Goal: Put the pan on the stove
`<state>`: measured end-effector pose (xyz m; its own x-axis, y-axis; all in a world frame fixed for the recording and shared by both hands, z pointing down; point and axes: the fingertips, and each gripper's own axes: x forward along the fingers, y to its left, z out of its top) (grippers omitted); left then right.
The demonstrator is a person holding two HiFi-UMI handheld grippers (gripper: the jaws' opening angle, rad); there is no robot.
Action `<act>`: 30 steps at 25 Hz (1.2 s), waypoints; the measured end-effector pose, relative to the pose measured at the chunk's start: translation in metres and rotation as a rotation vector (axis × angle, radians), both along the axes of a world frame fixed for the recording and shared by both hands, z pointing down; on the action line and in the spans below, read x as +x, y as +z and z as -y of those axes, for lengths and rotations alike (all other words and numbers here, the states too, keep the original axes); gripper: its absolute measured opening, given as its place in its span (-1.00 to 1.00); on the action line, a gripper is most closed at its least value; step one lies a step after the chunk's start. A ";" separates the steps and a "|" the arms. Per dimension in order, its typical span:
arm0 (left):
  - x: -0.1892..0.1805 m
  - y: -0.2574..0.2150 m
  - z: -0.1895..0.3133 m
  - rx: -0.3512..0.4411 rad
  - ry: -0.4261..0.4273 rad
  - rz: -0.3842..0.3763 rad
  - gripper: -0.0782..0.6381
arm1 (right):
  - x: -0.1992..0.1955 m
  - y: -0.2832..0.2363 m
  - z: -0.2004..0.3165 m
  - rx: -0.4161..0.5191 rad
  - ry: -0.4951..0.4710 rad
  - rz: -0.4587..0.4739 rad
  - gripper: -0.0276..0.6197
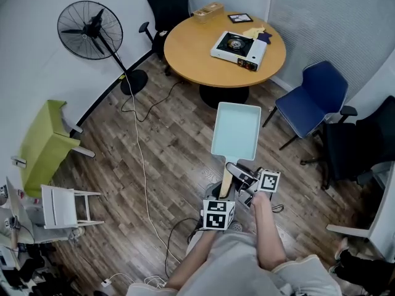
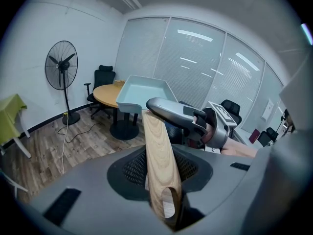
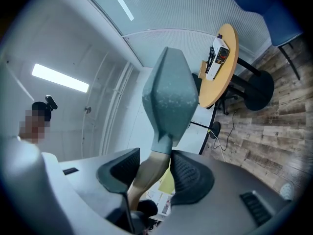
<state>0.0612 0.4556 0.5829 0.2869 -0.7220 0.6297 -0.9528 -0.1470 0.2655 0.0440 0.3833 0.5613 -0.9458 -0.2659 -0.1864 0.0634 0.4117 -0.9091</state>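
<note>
Wooden handle pinched by left tongs, right tongs; pan projecting beyond tips.

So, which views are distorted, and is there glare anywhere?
Head view: even light, sharp, the pan clear, edges slightly bent. Left gripper view: strong fisheye, dark corners, window blinds curved. Right gripper view: same fisheye, ceiling light glaring white.

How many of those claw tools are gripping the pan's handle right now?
2: the left gripper clamps the wooden handle near its free end, and the right gripper clamps it higher up, close to the pan. No others show.
</note>
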 end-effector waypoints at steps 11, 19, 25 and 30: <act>-0.063 -0.021 0.095 0.035 0.071 -0.012 -0.43 | -0.056 -0.021 0.096 0.013 0.095 0.045 -0.29; -0.098 -0.024 0.136 0.043 0.116 -0.042 -0.44 | -0.089 -0.029 0.137 0.060 0.141 0.031 -0.29; -0.106 -0.019 0.155 0.037 0.142 -0.051 -0.44 | -0.095 -0.024 0.155 0.063 0.166 0.012 -0.29; -0.111 -0.016 0.176 0.029 0.155 -0.045 -0.44 | -0.099 -0.023 0.176 0.062 0.182 0.015 -0.29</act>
<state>-0.0500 0.2800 0.5665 0.4240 -0.6845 0.5931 -0.9052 -0.2996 0.3013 -0.0545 0.2069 0.5386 -0.8800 -0.4201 -0.2218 -0.0039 0.4733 -0.8809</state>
